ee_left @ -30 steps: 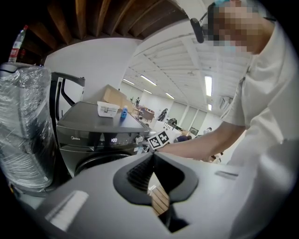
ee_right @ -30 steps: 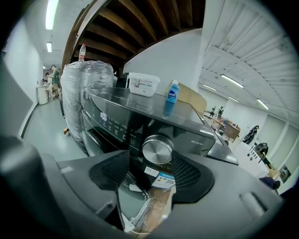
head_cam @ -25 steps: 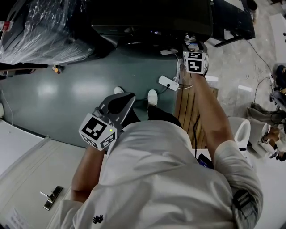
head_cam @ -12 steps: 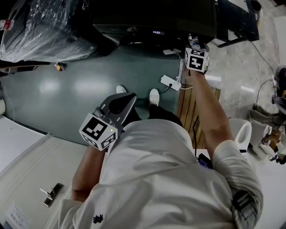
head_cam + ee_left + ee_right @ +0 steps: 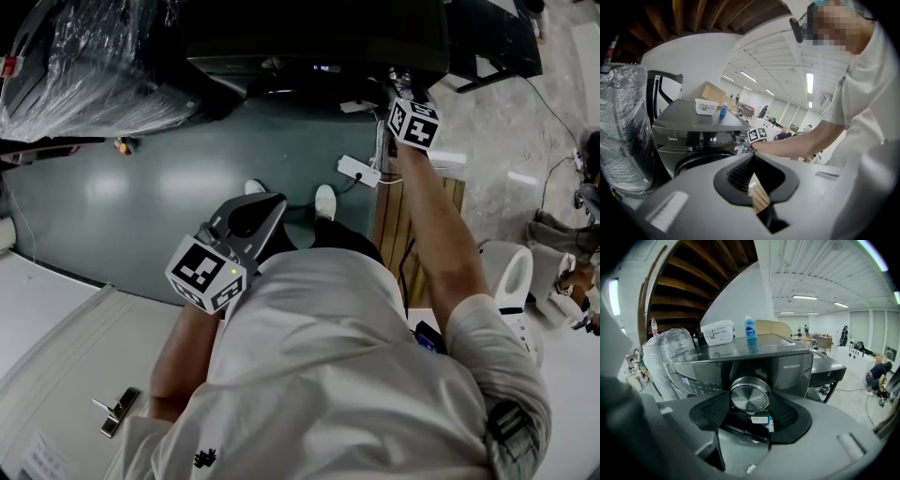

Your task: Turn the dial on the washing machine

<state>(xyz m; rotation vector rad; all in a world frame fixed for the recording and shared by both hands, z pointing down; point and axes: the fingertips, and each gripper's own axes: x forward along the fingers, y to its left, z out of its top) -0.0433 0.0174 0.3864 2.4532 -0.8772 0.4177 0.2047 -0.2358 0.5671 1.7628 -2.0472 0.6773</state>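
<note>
Right gripper view: right gripper clamps the camera-facing dial; left gripper empty, jaws together.

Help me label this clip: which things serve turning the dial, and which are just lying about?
For the job: dial, washing machine, right gripper.
Lying about: blue bottle, white tub, plastic-wrapped bundle, power strip, left gripper.

Bare green floor lies open between the person's feet and the washing machine. A plastic-wrapped appliance closes the left side. A power strip with its cable lies by the right foot, and wooden boards lie just beside it. The right gripper has its jaws against both flanks of the dial, leaving only the face free. A box and a bottle occupy the machine's top.
</note>
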